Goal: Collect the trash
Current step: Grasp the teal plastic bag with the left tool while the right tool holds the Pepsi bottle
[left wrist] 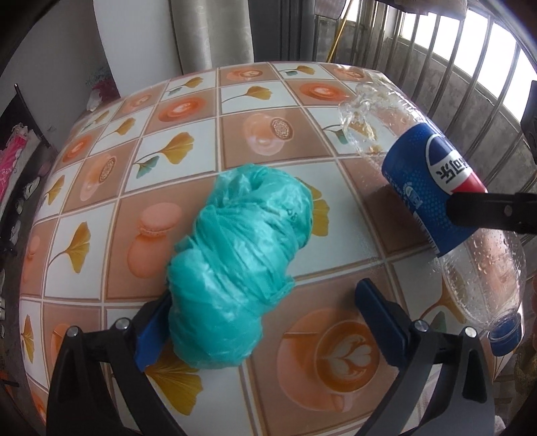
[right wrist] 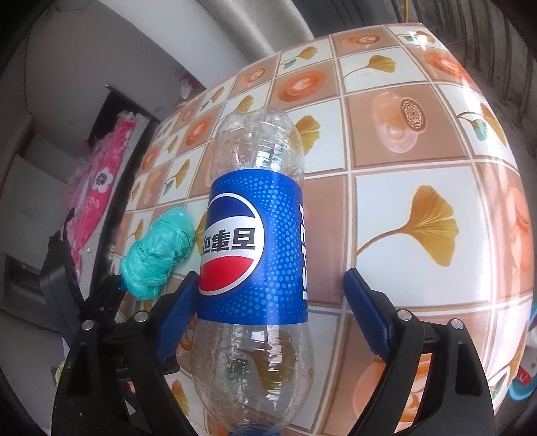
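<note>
A crumpled teal plastic bag [left wrist: 235,261] lies on the patterned tablecloth [left wrist: 268,110]. My left gripper [left wrist: 265,322] is open around its near end; the left pad touches the bag, the right pad stands apart. An empty Pepsi bottle [right wrist: 255,255] with a blue label lies on the table between the fingers of my right gripper [right wrist: 268,315], which is open; the left pad is against the label, the right pad is clear of it. The bottle also shows in the left wrist view [left wrist: 433,191], with a right gripper finger [left wrist: 486,209] beside it. The bag also shows in the right wrist view [right wrist: 157,255].
The table [right wrist: 419,141] has a tiled cloth of ginkgo leaves and coffee cups. A metal railing [left wrist: 470,67] runs behind its far right edge. Curtains [left wrist: 211,30] hang beyond the far edge. Pink fabric [right wrist: 100,187] lies on the left.
</note>
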